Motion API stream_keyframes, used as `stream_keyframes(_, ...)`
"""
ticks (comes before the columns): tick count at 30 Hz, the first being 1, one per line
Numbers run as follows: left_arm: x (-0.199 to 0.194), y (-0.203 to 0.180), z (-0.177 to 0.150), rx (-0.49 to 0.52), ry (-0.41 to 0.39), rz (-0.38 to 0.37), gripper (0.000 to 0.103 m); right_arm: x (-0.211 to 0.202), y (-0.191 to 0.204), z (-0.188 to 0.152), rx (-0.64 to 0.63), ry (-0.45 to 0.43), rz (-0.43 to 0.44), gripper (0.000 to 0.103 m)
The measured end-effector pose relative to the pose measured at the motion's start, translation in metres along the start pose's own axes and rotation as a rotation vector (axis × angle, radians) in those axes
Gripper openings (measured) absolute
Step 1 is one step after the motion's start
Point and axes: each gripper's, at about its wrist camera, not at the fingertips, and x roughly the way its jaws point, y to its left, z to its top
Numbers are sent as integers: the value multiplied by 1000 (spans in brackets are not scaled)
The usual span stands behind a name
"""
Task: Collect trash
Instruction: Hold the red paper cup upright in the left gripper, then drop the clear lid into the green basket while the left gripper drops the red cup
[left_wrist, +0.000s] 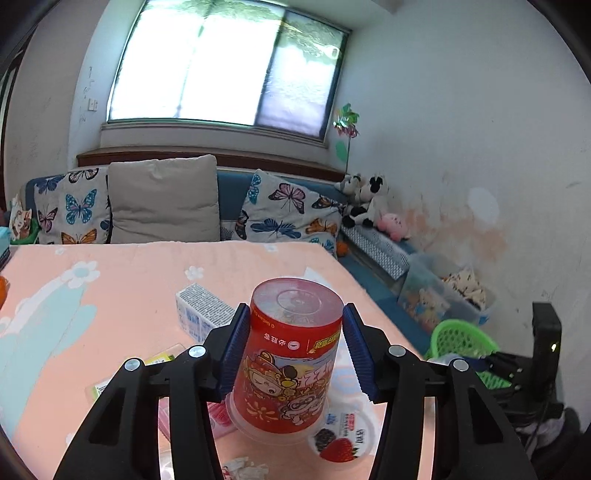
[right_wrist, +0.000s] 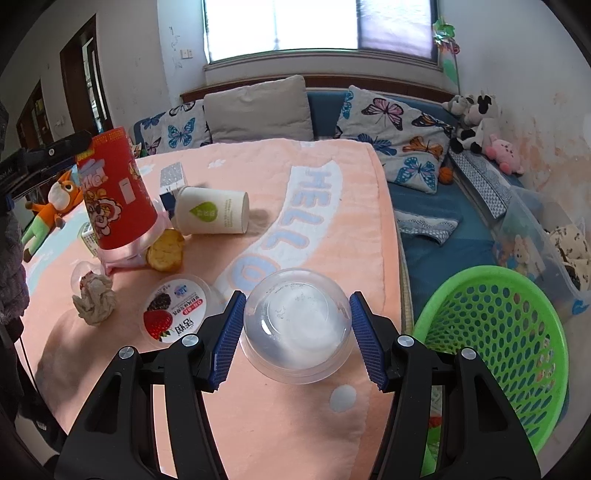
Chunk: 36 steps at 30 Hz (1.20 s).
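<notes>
Left hand-held gripper (left_wrist: 293, 349) is closed on the red cup (left_wrist: 291, 354), which is upside down, its blue pads pressed against both sides; from the right wrist view the cup (right_wrist: 116, 192) appears tilted and lifted a little above the peach blanket (right_wrist: 314, 206). Under and around it lie the other scraps: a small white carton (left_wrist: 201, 308) just behind the left finger, a flat wrapper (left_wrist: 162, 360) to the left, and a yogurt lid printed with berries (left_wrist: 341, 434) below the cup's rim.

In the right wrist view, moving rightward from the cup, a crumpled paper ball (right_wrist: 94, 299) sits near the blanket's left edge, a round yellow cracker piece (right_wrist: 166, 249) lies just beside the cup, and a white paper cup (right_wrist: 212, 210) lies on its side behind them. The berry-printed lid (right_wrist: 175, 314) rests flat, just left of the right hand-held gripper (right_wrist: 295, 334). Its two blue pads bracket a clear plastic cup (right_wrist: 297, 325), also upside down, touching or nearly touching its walls; whether it is gripped firmly I cannot tell. To the far right a green perforated basket (right_wrist: 495, 343) stands off the blanket's edge, beside the bed.
</notes>
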Motion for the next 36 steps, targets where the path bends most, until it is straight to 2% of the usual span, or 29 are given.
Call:
stream_keyframes(8,-15,-21,12,2,-7,-63,49,-18,-5,-3,22,-30,5,58)
stream_keyframes(14,-10,-56,14,35,6,-119,49,-30,-22,-9,54,-36,-29,58)
stream_keyframes(31,56,-187,9,105,105,-303,49,-73,-142,-60,228,-10,-255,59)
stream_keyframes(36,78,-224,4,119,137,-343,49,-89,-168,-76,292,-29,-278,68)
